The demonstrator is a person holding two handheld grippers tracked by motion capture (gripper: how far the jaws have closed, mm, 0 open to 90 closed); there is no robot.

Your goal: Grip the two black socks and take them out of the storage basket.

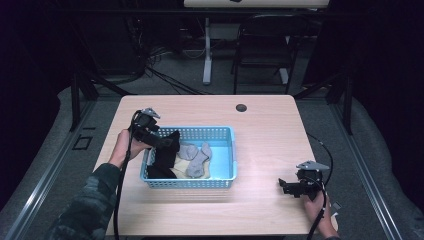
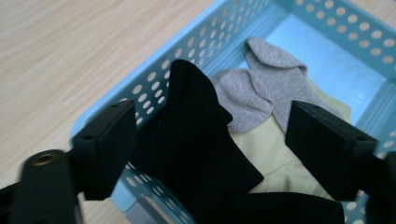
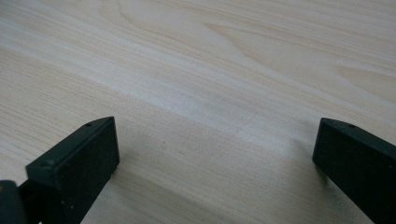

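Left tongs [image 1: 167,142] sit over the left end of the blue basket [image 1: 227,131], jaws wide apart w/ the black sock [image 2: 196,140] standing up between them; in the left gripper view cloth isn't pinched, one jaw is close beside the sock's left side, the other well off to the right above the yellow cloth [image 2: 275,154]. So nothing is gripped as of this frame. Black sock lies at the basket's left end, partly draped over the near-left rim, w/ grey socks [image 1: 196,157] just beside it toward the middle and yellow cloth under them. Can't tell from these views whether the step is a pick or a drop-off; if a pick, pbly best to centre the jaws on the raised fold, not the flat part, so only black fabric goes in. Keep the right jaw clear of the grey sock [image 2: 261,88] and yellow cloth, else they get dragged along. Go low enough to take a full fold, but don't jam a jaw into the basket wall or its holes. Close fully before lifting, then lift straight up; the basket is light and could tip or slide if the sock snags the rim. Right tongs [image 1: 292,188] rest on the bare table [image 1: 265,125] at the near right, well apart from the basket, jaws spread wide, holding nothing; could come over to steady the basket if it shifts.
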